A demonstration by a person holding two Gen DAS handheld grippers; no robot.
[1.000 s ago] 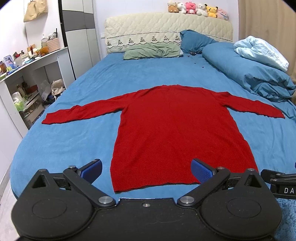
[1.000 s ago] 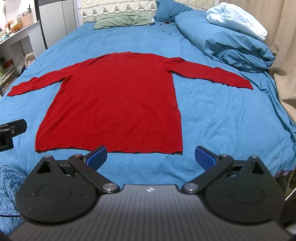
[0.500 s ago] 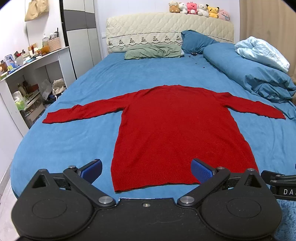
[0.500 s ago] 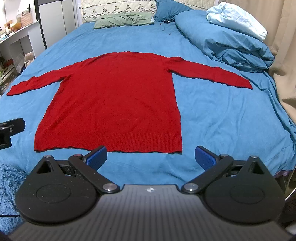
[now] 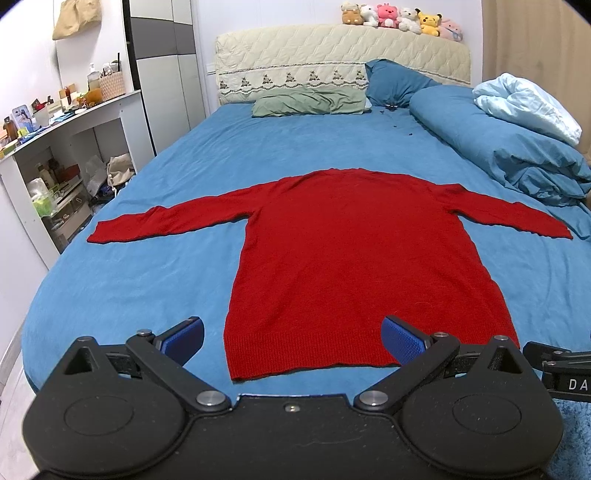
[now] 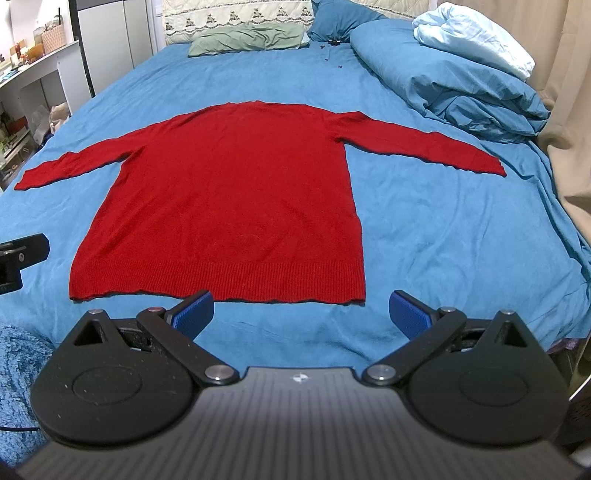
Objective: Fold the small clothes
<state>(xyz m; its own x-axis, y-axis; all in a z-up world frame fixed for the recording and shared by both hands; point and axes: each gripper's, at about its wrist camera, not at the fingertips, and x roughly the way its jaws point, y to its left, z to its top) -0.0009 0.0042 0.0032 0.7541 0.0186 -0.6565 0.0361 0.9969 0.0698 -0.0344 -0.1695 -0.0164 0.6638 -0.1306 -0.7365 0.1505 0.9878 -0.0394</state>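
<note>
A red knit sweater lies flat on the blue bed sheet, both sleeves spread out sideways and the ribbed hem nearest me. My left gripper hovers open just before the hem, its blue pads straddling the hem's left half with nothing held. My right gripper is open too, short of the hem's right part, and holds nothing. Each view shows a black piece of the other gripper at its edge.
A rolled blue duvet with a pale blue blanket lies along the bed's right side. Green pillow and blue pillow rest at the headboard. White shelves stand left of the bed; a beige curtain hangs right.
Both grippers have crept slightly forward toward the hem; the sweater looks a little nearer in the right wrist view. Nothing was gripped or moved.
</note>
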